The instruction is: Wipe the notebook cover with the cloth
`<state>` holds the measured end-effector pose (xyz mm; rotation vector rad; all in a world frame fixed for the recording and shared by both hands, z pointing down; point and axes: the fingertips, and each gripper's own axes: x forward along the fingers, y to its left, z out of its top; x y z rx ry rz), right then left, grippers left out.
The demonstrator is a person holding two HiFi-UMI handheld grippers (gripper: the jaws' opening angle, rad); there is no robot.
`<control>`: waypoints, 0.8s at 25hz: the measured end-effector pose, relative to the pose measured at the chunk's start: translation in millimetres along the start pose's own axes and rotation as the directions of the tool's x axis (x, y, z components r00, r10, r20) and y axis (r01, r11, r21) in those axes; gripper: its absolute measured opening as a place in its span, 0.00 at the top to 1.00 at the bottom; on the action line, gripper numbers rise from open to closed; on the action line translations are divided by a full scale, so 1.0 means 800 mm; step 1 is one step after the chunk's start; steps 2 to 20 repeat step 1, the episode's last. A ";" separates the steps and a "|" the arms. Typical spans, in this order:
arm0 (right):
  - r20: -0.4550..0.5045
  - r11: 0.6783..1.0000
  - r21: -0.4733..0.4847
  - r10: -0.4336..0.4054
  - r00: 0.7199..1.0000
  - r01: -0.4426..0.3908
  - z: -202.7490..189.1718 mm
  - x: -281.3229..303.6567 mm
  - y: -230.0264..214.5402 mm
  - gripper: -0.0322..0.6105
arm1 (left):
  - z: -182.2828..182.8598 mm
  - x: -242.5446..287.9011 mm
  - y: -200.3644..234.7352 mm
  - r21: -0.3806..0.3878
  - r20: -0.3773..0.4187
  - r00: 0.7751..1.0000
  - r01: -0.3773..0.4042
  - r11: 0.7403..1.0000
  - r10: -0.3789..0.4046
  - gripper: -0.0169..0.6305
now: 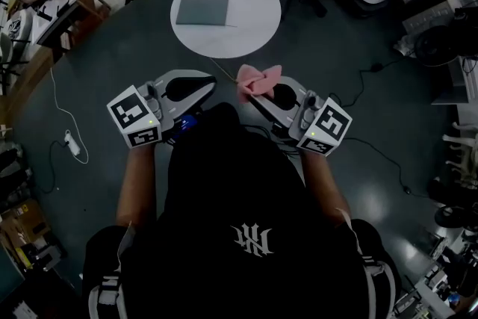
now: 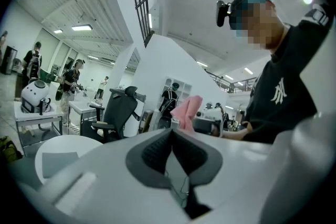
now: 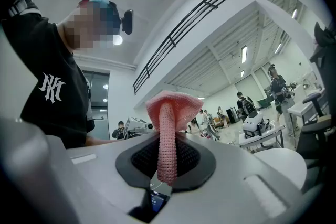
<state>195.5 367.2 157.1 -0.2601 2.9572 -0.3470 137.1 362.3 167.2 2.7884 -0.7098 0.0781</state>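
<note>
Dark grey floor (image 1: pixel 97 86) surrounds a round white counter (image 1: pixel 254 33), ahead of a person in a black shirt (image 1: pixel 239 235). Grey notebook (image 1: pixel 202 10) lies flat on counter. Left claw (image 2: pixel 171 136) pressed together, nothing in it. Right claw (image 3: pixel 167 152) pinches pink cloth (image 3: pixel 170 107), well apart from notebook.

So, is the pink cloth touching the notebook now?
Apart. In the head view the cloth is pinched in the right tongs, while the notebook lies on the round table farther off, with dark floor between them.
</note>
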 end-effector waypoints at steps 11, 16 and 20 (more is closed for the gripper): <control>0.000 1.000 0.003 -0.003 1.000 0.003 -0.001 -0.005 -0.002 0.91 | 0.000 0.004 -0.001 0.000 0.001 1.000 0.001 1.000 -0.001 0.97; 0.000 1.000 0.003 -0.003 1.000 0.003 -0.001 -0.005 -0.002 0.91 | 0.000 0.004 -0.001 0.000 0.001 1.000 0.001 1.000 -0.001 0.97; 0.000 1.000 0.003 -0.003 1.000 0.003 -0.001 -0.005 -0.002 0.91 | 0.000 0.004 -0.001 0.000 0.001 1.000 0.001 1.000 -0.001 0.97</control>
